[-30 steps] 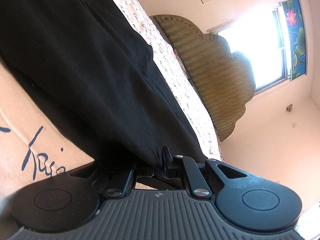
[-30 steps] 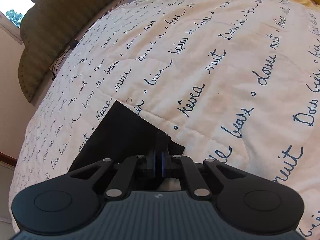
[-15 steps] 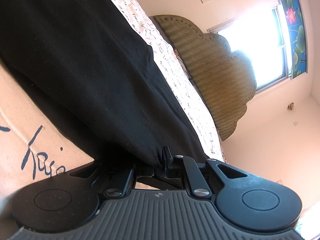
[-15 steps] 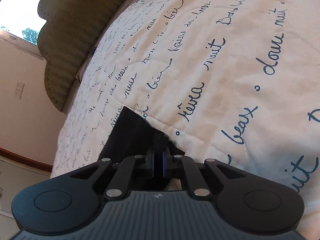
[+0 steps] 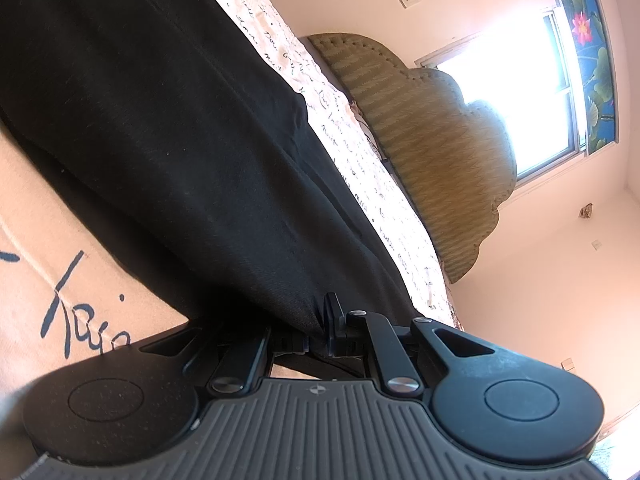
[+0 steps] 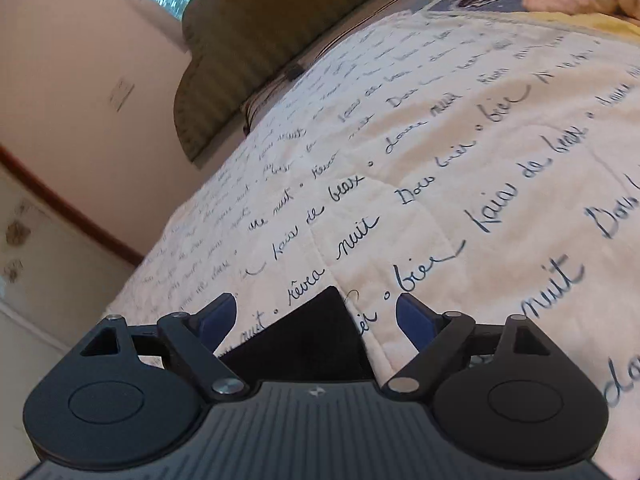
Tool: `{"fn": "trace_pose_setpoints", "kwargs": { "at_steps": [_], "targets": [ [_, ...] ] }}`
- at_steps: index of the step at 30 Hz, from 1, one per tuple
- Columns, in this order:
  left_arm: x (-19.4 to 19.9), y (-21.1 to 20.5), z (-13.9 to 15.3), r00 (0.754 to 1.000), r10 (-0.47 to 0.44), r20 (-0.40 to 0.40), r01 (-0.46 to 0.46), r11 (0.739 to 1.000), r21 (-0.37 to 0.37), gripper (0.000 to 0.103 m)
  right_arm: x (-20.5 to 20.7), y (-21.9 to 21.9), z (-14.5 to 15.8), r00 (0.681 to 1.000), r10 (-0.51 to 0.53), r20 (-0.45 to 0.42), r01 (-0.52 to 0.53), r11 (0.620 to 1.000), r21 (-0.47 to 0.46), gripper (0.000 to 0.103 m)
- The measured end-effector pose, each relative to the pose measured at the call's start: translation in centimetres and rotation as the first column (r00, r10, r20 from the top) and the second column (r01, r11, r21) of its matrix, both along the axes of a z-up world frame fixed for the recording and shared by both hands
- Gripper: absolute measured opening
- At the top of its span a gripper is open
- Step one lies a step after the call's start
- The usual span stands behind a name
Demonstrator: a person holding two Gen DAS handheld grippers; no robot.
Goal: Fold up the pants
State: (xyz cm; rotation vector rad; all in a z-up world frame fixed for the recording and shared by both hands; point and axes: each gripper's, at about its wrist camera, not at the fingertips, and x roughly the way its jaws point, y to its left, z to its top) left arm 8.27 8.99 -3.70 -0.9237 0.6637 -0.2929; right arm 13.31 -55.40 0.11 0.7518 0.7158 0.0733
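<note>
the pants [image 5: 168, 128] lie as a long black band along the bed [image 6: 460, 184], on its script-printed quilt, running away toward the headboard [image 5: 432, 152]. in the right wrist view only one black corner [image 6: 316, 336] shows, flat on the quilt toward the near edge of the bed, pointing up between the fingers.

the left tongs [image 5: 320, 330] are clamped on a bunched edge of the cloth, which drapes away from the pinch and looks lifted a little off the quilt. the right tongs [image 6: 316, 320] stand wide apart, with the corner lying loose between the blue pads [image 6: 218, 316], touching neither.

judging from this, the step in hand is laying one end down and settling the fold. to do it well, the left side should keep its pinch and hold a light tension along the band, so the layers stay smooth while the free side works. the right tongs are best drawn off low and straight, so neither pad catches the corner and drags it askew. before the left lets go, the edges ought to be squared one over the other. black cloth hides wrinkles here, so whether the lower layer is flat cannot be told.
</note>
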Motion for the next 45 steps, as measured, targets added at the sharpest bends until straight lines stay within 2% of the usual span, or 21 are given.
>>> {"fn": "trace_pose_setpoints", "kwargs": {
  "at_steps": [2, 4, 8, 9, 10, 13, 17, 19, 21, 22, 24, 26, 30, 33, 35, 36, 38, 40, 42, 43, 45],
  "targets": [
    [-0.1, 0.0, 0.0, 1.0, 0.001, 0.003, -0.001, 1.0, 0.0, 0.02, 1.6, 0.4, -1.3, 0.998, 0.068, -0.014, -0.068, 0.998, -0.008, 0.078],
    [-0.2, -0.1, 0.0, 1.0, 0.005, 0.005, -0.005, 1.0, 0.004, 0.02, 2.1, 0.9, -2.0, 0.991, 0.131, 0.003, -0.131, 0.991, -0.016, 0.076],
    [-0.3, -0.3, 0.0, 1.0, 0.015, 0.011, -0.015, 1.0, 0.015, 0.02, 2.1, 1.5, -2.7, 0.969, 0.232, 0.083, -0.23, 0.973, -0.033, 0.054],
    [-0.4, -0.3, 0.0, 1.0, 0.016, 0.012, -0.017, 1.0, 0.018, 0.02, 2.2, 1.7, -2.9, 0.966, 0.243, 0.085, -0.239, 0.97, -0.051, 0.048],
    [-0.5, -0.4, 0.1, 1.0, 0.018, 0.013, -0.018, 1.0, 0.021, 0.02, 2.2, 1.7, -3.1, 0.966, 0.247, 0.08, -0.242, 0.968, -0.07, 0.031],
    [-0.6, -0.4, 0.2, 1.0, 0.022, 0.015, -0.023, 0.999, 0.025, 0.02, 2.3, 0.6, -3.7, 0.962, 0.255, 0.099, -0.254, 0.967, -0.014, 0.014],
    [-0.8, -0.6, 0.3, 1.0, 0.025, 0.017, -0.026, 0.999, 0.031, 0.02, 1.7, 0.2, -2.3, 0.953, 0.233, 0.195, -0.241, 0.97, 0.018, 0.009],
    [-0.8, -0.6, 0.3, 0.999, 0.026, 0.019, -0.026, 0.999, 0.032, 0.02, 1.3, -0.4, -2.6, 0.953, 0.182, 0.243, -0.206, 0.975, 0.078, 0.009],
    [-0.9, -0.6, 0.4, 0.999, 0.025, 0.021, -0.026, 0.999, 0.032, 0.021, 2.3, -0.8, -5.8, 0.981, 0.151, 0.124, -0.166, 0.978, 0.125, 0.008],
    [-0.9, -0.6, 0.4, 1.0, 0.025, 0.019, -0.025, 0.999, 0.032, 0.021, 1.9, -1.5, -5.6, 0.978, 0.127, 0.162, -0.155, 0.973, 0.169, 0.008],
    [-0.9, -0.5, 0.4, 0.999, 0.026, 0.022, -0.027, 0.999, 0.029, 0.021, 1.4, -1.4, -4.8, 0.971, 0.122, 0.205, -0.152, 0.979, 0.139, 0.008],
    [-0.9, -0.5, 0.3, 0.999, 0.026, 0.022, -0.027, 0.999, 0.023, 0.021, 2.2, -1.6, -5.8, 0.986, 0.117, 0.118, -0.136, 0.976, 0.168, 0.008],
    [-0.9, -0.4, 0.2, 0.999, 0.025, 0.023, -0.025, 1.0, 0.016, 0.02, 1.6, -1.5, -4.9, 0.984, 0.117, 0.131, -0.135, 0.981, 0.136, 0.014],
    [-0.9, -0.1, 1.0, 1.0, 0.02, -0.015, -0.02, 1.0, 0.014, 0.02, 0.2, -1.4, -3.6, 0.989, 0.037, 0.145, -0.058, 0.988, 0.145, 0.034],
    [-2.0, 0.9, 2.5, 0.998, 0.062, -0.009, -0.062, 0.998, 0.008, 0.025, -2.4, -2.2, -2.6, 0.982, -0.044, 0.184, 0.009, 0.982, 0.189, 0.078],
    [-3.0, 1.8, 3.4, 0.993, 0.115, 0.009, -0.115, 0.993, 0.014, 0.029, -3.6, -2.4, -2.1, 0.981, -0.075, 0.179, 0.04, 0.981, 0.19, 0.084],
    [-5.2, 4.2, 4.8, 0.965, 0.26, 0.018, -0.26, 0.965, 0.03, 0.05, -6.1, -2.2, -1.1, 0.98, -0.091, 0.179, 0.061, 0.984, 0.166, 0.084],
    [-7.5, 7.2, 5.5, 0.894, 0.449, 0.003, -0.448, 0.892, 0.051, 0.064, -9.1, -1.9, -0.7, 0.978, -0.115, 0.175, 0.083, 0.98, 0.18, 0.084],
    [-9.3, 9.9, 5.4, 0.788, 0.614, -0.041, -0.611, 0.789, 0.066, 0.068, -11.3, -1.1, -1.0, 0.981, -0.115, 0.159, 0.08, 0.974, 0.211, 0.084],
    [-9.8, 10.9, 5.3, 0.749, 0.66, -0.053, -0.657, 0.751, 0.07, 0.068, -12.2, -0.6, -1.3, 0.982, -0.115, 0.149, 0.082, 0.973, 0.215, 0.084],
    [-9.5, 12.5, 4.9, 0.714, 0.696, -0.081, -0.691, 0.718, 0.082, 0.069, -12.9, 0.8, -2.0, 0.986, -0.124, 0.113, 0.098, 0.972, 0.213, 0.084]
  ]
}}
